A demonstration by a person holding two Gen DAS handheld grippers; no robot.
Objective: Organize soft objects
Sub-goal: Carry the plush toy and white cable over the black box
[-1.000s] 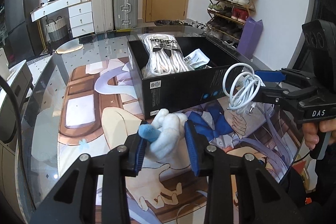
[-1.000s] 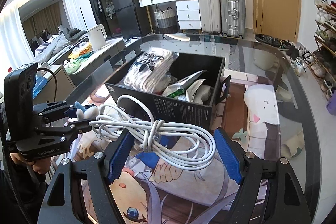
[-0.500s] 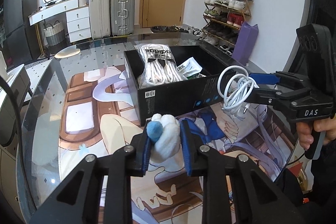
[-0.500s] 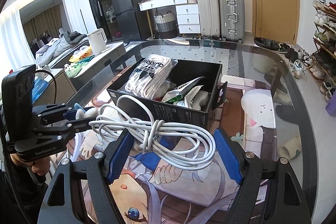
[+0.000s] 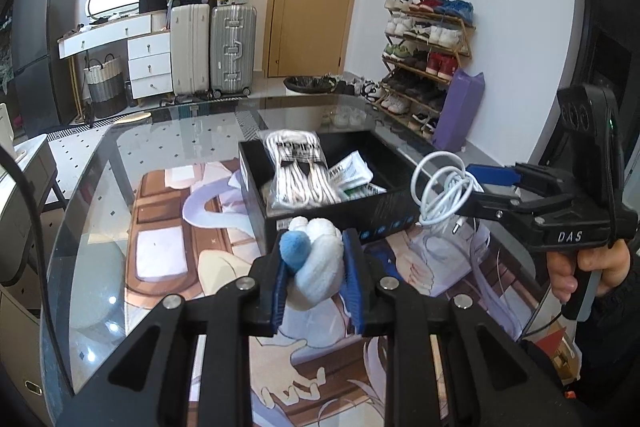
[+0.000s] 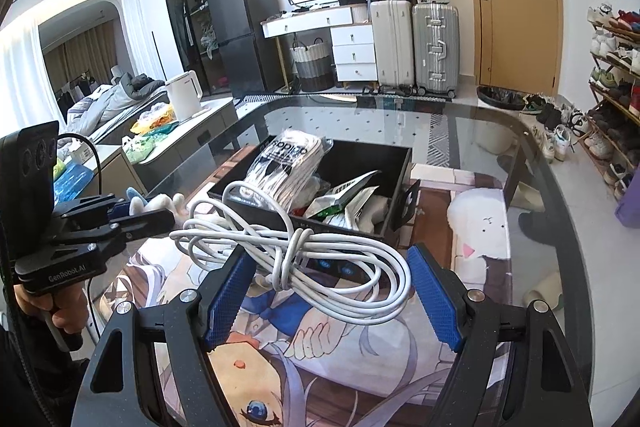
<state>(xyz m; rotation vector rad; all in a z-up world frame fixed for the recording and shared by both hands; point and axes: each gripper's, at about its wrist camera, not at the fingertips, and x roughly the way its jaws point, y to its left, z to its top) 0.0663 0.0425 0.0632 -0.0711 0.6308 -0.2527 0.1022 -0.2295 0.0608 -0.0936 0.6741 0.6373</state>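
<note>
Presently, two pairs of tongs are held above a glass-topped bench, over a printed anime mat. The left tongs are clamped tight on a small white plush toy with a blue pom-pom; the toy is squeezed between the blue pads and is lifted clear of the mat, just near of the black box. In the right wrist view the left tongs are seen at the left, gripped by a hand, with the plush's white ears poking out beyond the tips.

The right tongs stand fairly wide, their blue pads pressed against either end of a coiled white cable, knotted round its middle. The cable is carried in the air, near of the box's front wall. From the left wrist view the right tongs are seen at the right, held by a hand, the cable dangling beside the box's right corner.

The box sits on the mat, open-topped. Inside it are noted a bagged bundle of white socks at the left and crumpled white-and-green packets at the right.
</note>
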